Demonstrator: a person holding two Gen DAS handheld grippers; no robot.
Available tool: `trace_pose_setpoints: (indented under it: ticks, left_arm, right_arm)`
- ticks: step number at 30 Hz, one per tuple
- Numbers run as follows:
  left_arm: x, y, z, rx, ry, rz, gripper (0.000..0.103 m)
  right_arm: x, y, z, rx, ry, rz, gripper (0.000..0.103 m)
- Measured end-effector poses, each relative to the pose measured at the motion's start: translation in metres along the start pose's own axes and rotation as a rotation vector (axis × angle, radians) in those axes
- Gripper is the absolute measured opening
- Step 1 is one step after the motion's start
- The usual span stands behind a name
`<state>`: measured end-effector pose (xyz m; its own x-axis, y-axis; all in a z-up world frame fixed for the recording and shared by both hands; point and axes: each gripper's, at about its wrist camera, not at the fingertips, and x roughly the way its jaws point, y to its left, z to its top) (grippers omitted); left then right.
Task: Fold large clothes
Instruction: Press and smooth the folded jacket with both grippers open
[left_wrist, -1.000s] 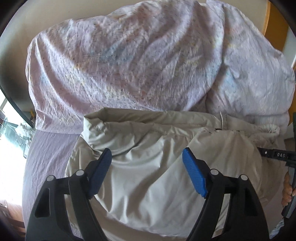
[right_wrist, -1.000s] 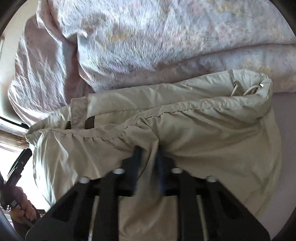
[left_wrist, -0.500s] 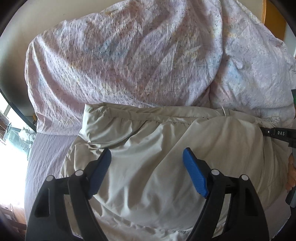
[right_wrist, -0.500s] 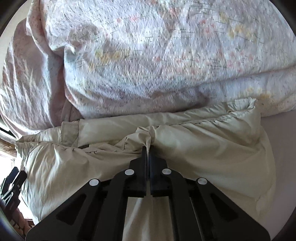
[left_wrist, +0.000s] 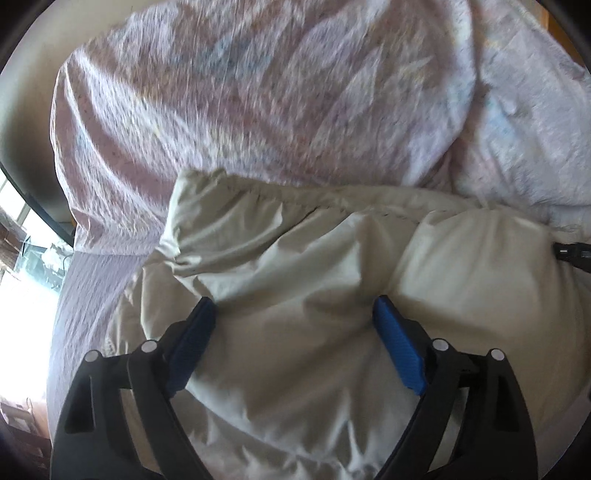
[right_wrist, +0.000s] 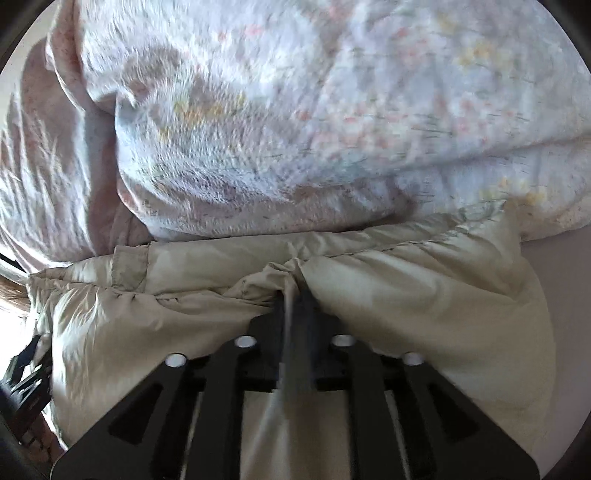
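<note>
A beige padded jacket (left_wrist: 461, 266) lies folded on the bed, its far edge against a heaped floral duvet (left_wrist: 258, 103). My left gripper (left_wrist: 293, 302) hovers low over the jacket's left half. Its blue pads (left_wrist: 397, 350) stand wide apart and are still opening, with only a loose bulge of fabric between them. In the right wrist view my right gripper (right_wrist: 295, 291) pinches a raised fold of the jacket (right_wrist: 424, 295) near its far seam. Its jaws are starting to open, and a strip of cloth still shows between the fingers.
The duvet (right_wrist: 295, 129) fills the far side and blocks the way beyond the jacket. Lilac bedsheet (left_wrist: 88, 288) shows left of the jacket and also at the right (right_wrist: 565, 280). A bright window (left_wrist: 22, 258) lies at the far left.
My left gripper has sunk closer to the jacket and its jaws have widened. My right gripper has carried the pinched fold toward the duvet, and a thin gap now shows between its fingers.
</note>
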<state>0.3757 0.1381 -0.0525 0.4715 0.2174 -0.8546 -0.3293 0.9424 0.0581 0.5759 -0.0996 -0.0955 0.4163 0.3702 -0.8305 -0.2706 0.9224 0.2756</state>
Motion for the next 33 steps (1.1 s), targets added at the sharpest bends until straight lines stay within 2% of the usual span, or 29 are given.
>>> trace_pose_setpoints:
  ticks: [2, 4, 9, 17, 25, 33]
  left_arm:
    - [0.006, 0.002, -0.001, -0.01, 0.006, 0.001, 0.089]
    - [0.008, 0.003, -0.001, -0.012, 0.006, 0.002, 0.089]
    - [0.012, 0.003, -0.001, -0.006, 0.004, 0.011, 0.089]
    - [0.021, 0.007, -0.002, -0.008, 0.001, 0.016, 0.092]
    - [0.038, 0.02, -0.001, -0.034, -0.013, 0.009, 0.099]
    - [0.057, 0.036, -0.004, -0.062, -0.04, -0.008, 0.101]
  right_arm:
    - [-0.012, -0.011, -0.004, 0.007, -0.034, 0.01, 0.037]
    - [-0.028, -0.018, -0.012, 0.007, -0.07, 0.013, 0.045]
    - [-0.055, -0.041, -0.035, 0.017, -0.16, -0.031, 0.045]
    - [-0.038, -0.07, -0.057, -0.007, -0.137, -0.155, 0.046]
    - [0.0, -0.05, -0.064, -0.091, -0.152, -0.261, 0.049]
    - [0.017, -0.049, -0.073, -0.122, -0.197, -0.307, 0.054]
